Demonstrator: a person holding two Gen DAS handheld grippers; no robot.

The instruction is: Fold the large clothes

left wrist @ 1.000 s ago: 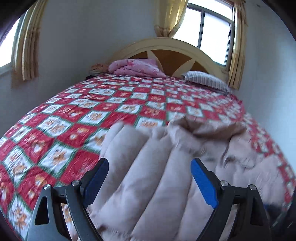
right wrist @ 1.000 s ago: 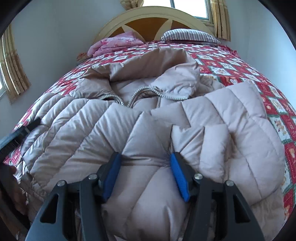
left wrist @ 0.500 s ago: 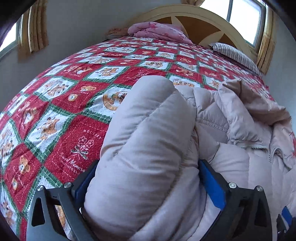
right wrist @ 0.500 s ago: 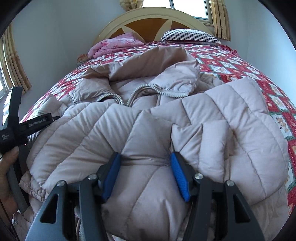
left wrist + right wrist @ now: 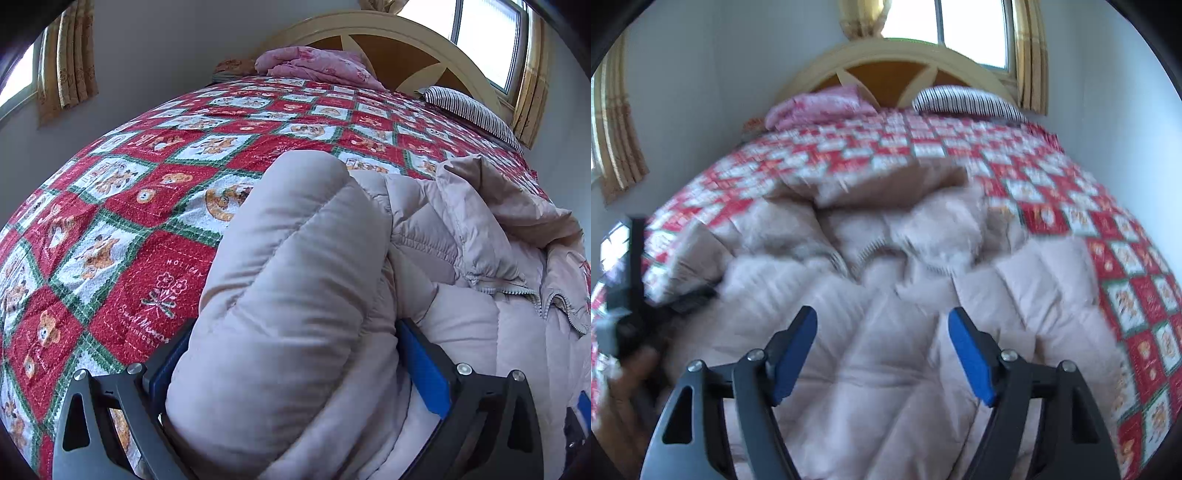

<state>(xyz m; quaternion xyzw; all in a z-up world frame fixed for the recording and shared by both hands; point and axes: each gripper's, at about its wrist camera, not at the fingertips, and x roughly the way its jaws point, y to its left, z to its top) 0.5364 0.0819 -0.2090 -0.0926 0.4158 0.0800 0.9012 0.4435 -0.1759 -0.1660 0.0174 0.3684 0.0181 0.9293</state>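
Broadly, a bed is seen covered by a red, white and green patchwork quilt (image 5: 155,236), with an arched headboard (image 5: 402,48) at the far end. A pale pink puffer jacket (image 5: 886,369) is spread over the near part of the quilt, front side up, its hood bunched toward the headboard and its zipper (image 5: 532,295) partly parted. A crumpled pink blanket (image 5: 314,66) and a striped pillow (image 5: 469,110) are noted against the headboard, well apart from the jacket. A padded sleeve (image 5: 288,295) of the jacket is seen rising between the fingers of the left gripper (image 5: 295,365); the blue pads are pressed against its sides at a wide spread, so the sleeve is held. The right gripper (image 5: 882,354) is recorded above the jacket's body with its fingers spread and nothing between them; contact with the fabric cannot be confirmed, as that view is motion-blurred. At the left edge of the right wrist view, the person's hand (image 5: 631,384) is seen on the left gripper's handle.
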